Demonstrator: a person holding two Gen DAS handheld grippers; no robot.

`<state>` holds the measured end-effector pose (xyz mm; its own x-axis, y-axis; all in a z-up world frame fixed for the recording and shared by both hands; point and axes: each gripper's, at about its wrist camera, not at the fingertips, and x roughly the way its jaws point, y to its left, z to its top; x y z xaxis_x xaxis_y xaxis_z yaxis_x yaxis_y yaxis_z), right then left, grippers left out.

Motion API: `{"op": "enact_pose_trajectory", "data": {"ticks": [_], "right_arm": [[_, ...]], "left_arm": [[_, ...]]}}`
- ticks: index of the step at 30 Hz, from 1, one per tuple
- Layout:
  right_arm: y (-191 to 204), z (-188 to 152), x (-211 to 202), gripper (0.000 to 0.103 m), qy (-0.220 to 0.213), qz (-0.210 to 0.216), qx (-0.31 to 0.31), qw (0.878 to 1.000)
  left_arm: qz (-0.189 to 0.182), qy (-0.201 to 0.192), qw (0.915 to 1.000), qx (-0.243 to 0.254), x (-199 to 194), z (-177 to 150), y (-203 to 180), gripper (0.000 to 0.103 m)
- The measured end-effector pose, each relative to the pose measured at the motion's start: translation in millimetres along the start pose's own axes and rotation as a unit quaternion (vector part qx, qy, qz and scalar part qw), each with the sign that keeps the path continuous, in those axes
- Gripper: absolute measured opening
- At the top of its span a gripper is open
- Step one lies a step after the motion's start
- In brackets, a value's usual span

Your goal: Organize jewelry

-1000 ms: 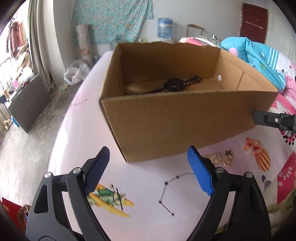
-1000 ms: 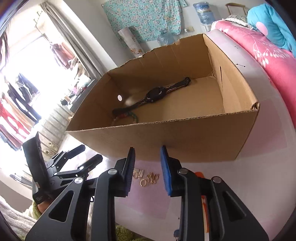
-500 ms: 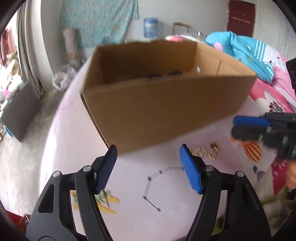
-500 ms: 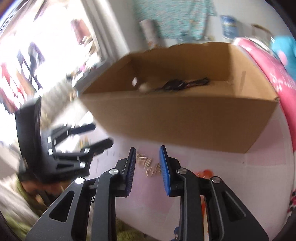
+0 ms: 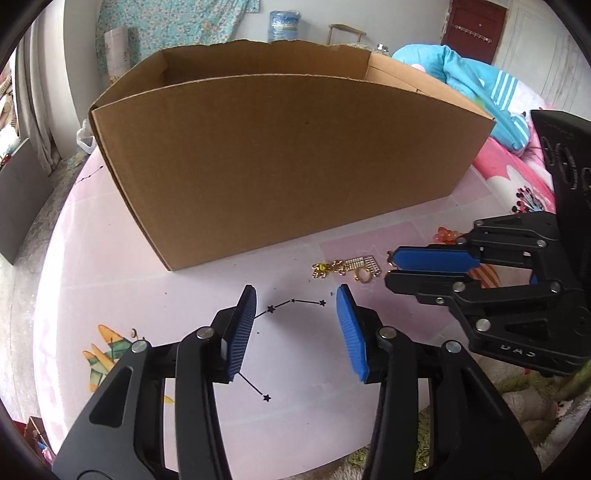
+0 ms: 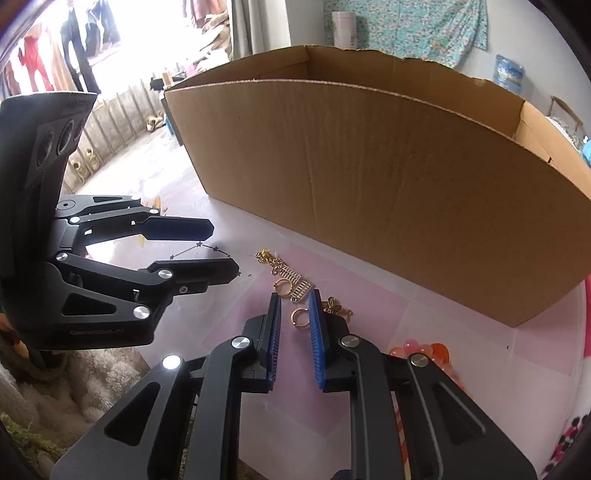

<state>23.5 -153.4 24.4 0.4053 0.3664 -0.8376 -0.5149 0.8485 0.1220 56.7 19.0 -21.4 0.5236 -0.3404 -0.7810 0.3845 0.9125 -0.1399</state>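
Hovering over gold jewelry (image 6: pixel 295 286) beside a cardboard box (image 6: pixel 388 192), the right gripper (image 6: pixel 294 304) has been narrowing (a ring (image 6: pixel 300 316) lies between its jaws, untouched); the left gripper (image 5: pixel 295 302), closing too, stands half-spread and empty.

- Pink sheet (image 5: pixel 110 258) covers the work surface; printed on it are a black star-and-line constellation (image 5: pixel 293 302) and a yellow-green cartoon figure (image 5: pixel 107 354).
- Orange bubble-like print (image 6: pixel 421 349) on the same sheet, partly hidden.
- Teal floral cloth (image 6: pixel 406 26) hangs on the far wall.
- Blue water jug (image 5: pixel 283 25) stands by that wall, beside a pale roll (image 5: pixel 117 50) standing upright.
- Light blue bedding with white stripes (image 5: pixel 476 81) lies at right, over pink patterned bedding (image 5: pixel 517 181).
- Dark red door (image 5: pixel 471 31) in the back corner.
- Clothes (image 6: pixel 48 55) hang in bright window light; detail washed out.
- Wooden chair (image 5: pixel 347 31) by the wall.
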Motion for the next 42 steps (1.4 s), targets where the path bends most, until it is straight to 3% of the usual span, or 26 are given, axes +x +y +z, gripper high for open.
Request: {"op": "enact_pose_trajectory", "data": {"ticks": [15,22,33,42], "right_arm": [[-4,7,7,0.011,0.018,0.0,0.011,1.0],[-11,0,4,0.011,0.013,-0.013,0.052,0.998],[-26,-4,3,0.011,-0.003,0.002,0.078,0.997],[-33,-19,-4,0.011,-0.016,0.016,0.091,0.996]], "left_arm": [[-0.026,-0.001,0.9983,0.051,-2,2,-20,0.035],[-0.035,0.028,0.9965,0.071,15,9,-34,0.02],[0.0,0.033,0.9925,0.118,23,17,-49,0.016],[0.008,0.028,0.9895,0.141,26,19,-59,0.01]]}}
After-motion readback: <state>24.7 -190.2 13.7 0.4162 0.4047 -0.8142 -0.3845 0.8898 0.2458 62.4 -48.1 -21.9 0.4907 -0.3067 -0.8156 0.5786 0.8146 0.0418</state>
